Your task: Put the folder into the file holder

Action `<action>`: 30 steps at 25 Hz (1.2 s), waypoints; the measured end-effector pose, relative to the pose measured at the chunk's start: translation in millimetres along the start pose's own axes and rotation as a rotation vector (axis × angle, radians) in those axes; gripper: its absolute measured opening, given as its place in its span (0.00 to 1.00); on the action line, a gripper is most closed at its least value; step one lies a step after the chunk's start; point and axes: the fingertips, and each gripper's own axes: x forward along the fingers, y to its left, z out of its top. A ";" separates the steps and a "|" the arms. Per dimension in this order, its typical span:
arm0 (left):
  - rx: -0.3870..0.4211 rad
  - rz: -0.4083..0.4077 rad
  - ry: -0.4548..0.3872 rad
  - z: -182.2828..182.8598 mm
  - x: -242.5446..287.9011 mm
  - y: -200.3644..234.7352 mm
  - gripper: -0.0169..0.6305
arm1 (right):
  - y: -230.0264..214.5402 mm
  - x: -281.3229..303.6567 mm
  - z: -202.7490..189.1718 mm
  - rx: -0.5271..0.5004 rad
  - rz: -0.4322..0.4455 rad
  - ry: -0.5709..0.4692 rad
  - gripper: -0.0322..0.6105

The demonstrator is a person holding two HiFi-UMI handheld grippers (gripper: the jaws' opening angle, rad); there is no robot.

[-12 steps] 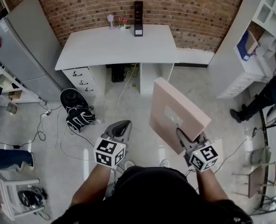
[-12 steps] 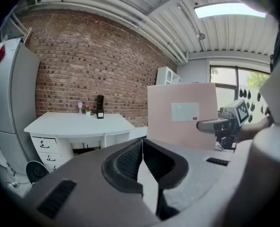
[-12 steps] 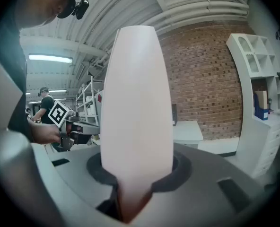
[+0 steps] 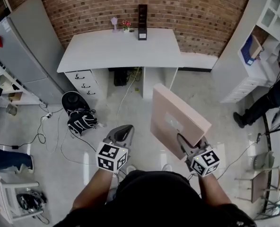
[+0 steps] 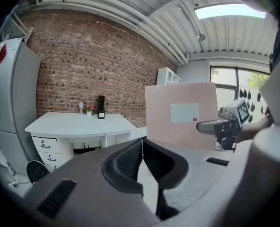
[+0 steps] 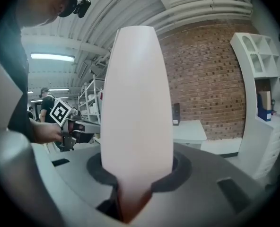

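A thick pale pink folder with a white label stands tilted in the air above the floor, my right gripper shut on its near lower edge. In the right gripper view the folder's spine rises straight up between the jaws and fills the middle. My left gripper hangs to the left of the folder, shut with nothing in it. From the left gripper view the folder shows at the right with the other gripper under it. A black file holder stands at the back of the white desk, against the brick wall.
A small vase with flowers sits left of the file holder. A grey cabinet stands at the left, white shelving at the right. A black bag and cables lie on the floor before the desk. A person's legs show at the right.
The whole view has shifted slightly, with the desk a little lower in the picture. The folder and both grippers keep the same arrangement.
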 end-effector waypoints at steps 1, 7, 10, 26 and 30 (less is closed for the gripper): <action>0.000 0.002 0.001 -1.2 -0.5 1.6 0.04 | 1.7 1.4 -0.4 0.002 0.004 -0.002 0.28; -0.016 0.010 0.007 -8.7 -5.8 12.1 0.03 | 15.3 14.6 -11.2 0.007 0.021 0.041 0.31; -0.017 0.007 0.011 -13.2 -11.0 19.0 0.04 | 24.7 24.8 -19.1 -0.003 0.025 0.074 0.31; -0.055 0.017 0.069 -50.1 -62.1 89.6 0.04 | 73.6 77.5 -19.8 0.018 -0.029 0.082 0.31; -0.066 0.021 0.058 -49.8 -59.6 100.8 0.03 | 69.4 87.1 -28.4 0.028 -0.034 0.110 0.31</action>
